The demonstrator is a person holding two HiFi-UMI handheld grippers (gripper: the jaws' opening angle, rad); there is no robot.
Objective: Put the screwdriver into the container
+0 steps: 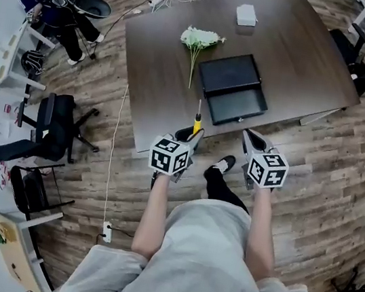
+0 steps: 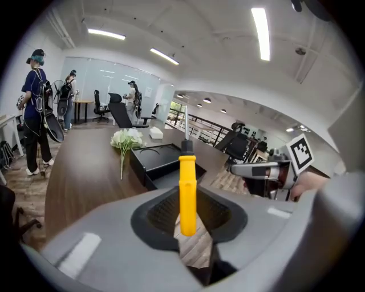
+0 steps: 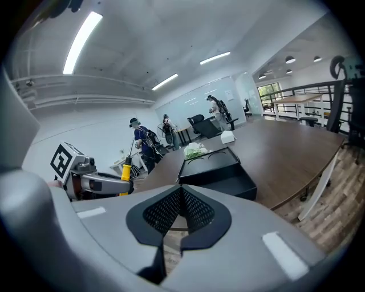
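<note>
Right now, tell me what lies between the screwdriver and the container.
Nothing but bare table, seen in head view; left gripper holds the screwdriver near the container.

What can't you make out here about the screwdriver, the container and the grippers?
- Tip of the screwdriver: in the left gripper view the thin shaft fades into the bright background; it is too small in the head view.
- Inside of the container: dark in every view, so its contents cannot be told.
- The person's hands: in the head view, mostly covered by the left gripper and right gripper.
- White box at the table's far side: too small to identify.
</note>
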